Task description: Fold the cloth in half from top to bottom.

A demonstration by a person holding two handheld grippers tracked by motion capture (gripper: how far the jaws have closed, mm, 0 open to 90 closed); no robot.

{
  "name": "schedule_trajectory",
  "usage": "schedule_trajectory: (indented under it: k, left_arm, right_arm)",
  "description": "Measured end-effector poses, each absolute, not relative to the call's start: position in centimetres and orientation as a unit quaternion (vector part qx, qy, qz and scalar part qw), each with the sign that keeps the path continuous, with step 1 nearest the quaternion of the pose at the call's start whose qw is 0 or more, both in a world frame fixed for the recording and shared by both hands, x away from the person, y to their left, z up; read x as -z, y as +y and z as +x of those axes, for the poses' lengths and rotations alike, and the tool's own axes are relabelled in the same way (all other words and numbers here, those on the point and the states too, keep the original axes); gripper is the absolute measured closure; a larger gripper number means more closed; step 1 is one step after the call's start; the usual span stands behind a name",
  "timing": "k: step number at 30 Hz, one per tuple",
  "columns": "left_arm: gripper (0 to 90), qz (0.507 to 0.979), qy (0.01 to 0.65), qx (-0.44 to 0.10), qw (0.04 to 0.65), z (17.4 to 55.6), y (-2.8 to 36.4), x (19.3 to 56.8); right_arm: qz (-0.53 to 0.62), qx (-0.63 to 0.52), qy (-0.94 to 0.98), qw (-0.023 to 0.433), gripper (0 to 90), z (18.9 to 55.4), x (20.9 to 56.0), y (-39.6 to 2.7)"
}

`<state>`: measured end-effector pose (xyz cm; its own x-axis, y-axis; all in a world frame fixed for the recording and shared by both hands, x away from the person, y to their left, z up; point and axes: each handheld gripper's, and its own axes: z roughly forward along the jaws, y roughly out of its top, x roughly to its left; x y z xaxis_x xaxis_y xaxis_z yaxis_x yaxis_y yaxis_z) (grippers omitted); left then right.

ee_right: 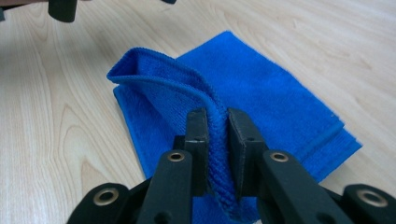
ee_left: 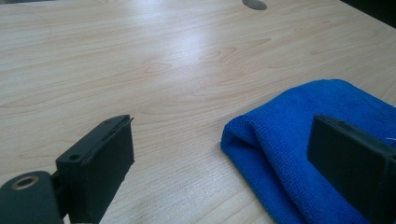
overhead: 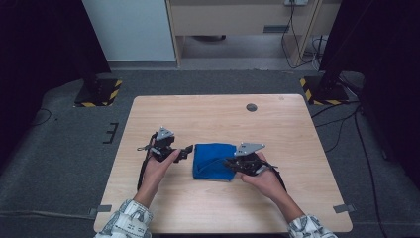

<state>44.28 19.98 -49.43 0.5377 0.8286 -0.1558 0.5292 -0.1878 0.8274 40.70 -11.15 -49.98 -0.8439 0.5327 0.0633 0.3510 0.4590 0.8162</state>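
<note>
High view first: I have both forearms coming in from the near edge of the bench [overhead: 213, 111], sleeves just showing, with a hand-held gripper in each hand and the cloth [overhead: 214, 161] lying between them. My right hand-held gripper [overhead: 232, 162] is angled inward and toward the left one, its grey plate on top, the hand wrapped around the body from behind and below. Its tips sit over the cloth's right edge.

From the right gripper view I see its jaws standing narrow with a raised fold of the cloth [ee_right: 233, 98] between the pads; blue fabric fills the gap from the tips back toward the hinge, and both pads touch it. That fold rises off the rest of the cloth, which lies flat on the bench ahead of and to both sides of the right hand-held gripper [ee_right: 217, 122]. The fold's lifted edge curls away to the upper left in that view.

My left hand-held gripper [overhead: 187, 151] points toward the cloth's left edge, tilted low. Its own view shows its jaws wide, one over bare wood, the other over the cloth [ee_left: 299, 135], with nothing pressed between them. The left hand-held gripper [ee_left: 219, 149] sits just beside the folded edge.
</note>
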Motion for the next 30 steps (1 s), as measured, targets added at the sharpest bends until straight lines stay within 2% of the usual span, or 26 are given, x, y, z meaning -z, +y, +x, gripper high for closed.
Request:
schedule_trajectory:
  k: [5, 10, 20, 26, 30]
  left_arm:
    - [7.0, 0.756, 0.448, -0.168, 0.446, 44.3, 20.1, 49.5]
    - [7.0, 0.756, 0.449, -0.170, 0.444, 44.2, 20.1, 49.6]
    - [7.0, 0.761, 0.447, -0.172, 0.438, 43.9, 20.0, 49.8]
    - [7.0, 0.762, 0.446, -0.176, 0.435, 43.8, 20.2, 49.8]
    - [7.0, 0.762, 0.446, -0.178, 0.434, 43.7, 20.2, 49.8]
  right_arm:
    - [0.263, -0.441, 0.853, 0.096, 70.1, 40.3, 50.7, -11.1]
    - [0.265, -0.427, 0.860, 0.095, 55.3, 39.8, 51.3, -11.2]
    - [0.269, -0.392, 0.874, 0.101, 32.6, 38.5, 52.5, -11.4]
    - [0.262, -0.403, 0.871, 0.099, 25.5, 38.0, 52.0, -11.0]
    - [0.264, -0.420, 0.862, 0.101, 24.6, 37.9, 51.0, -10.7]
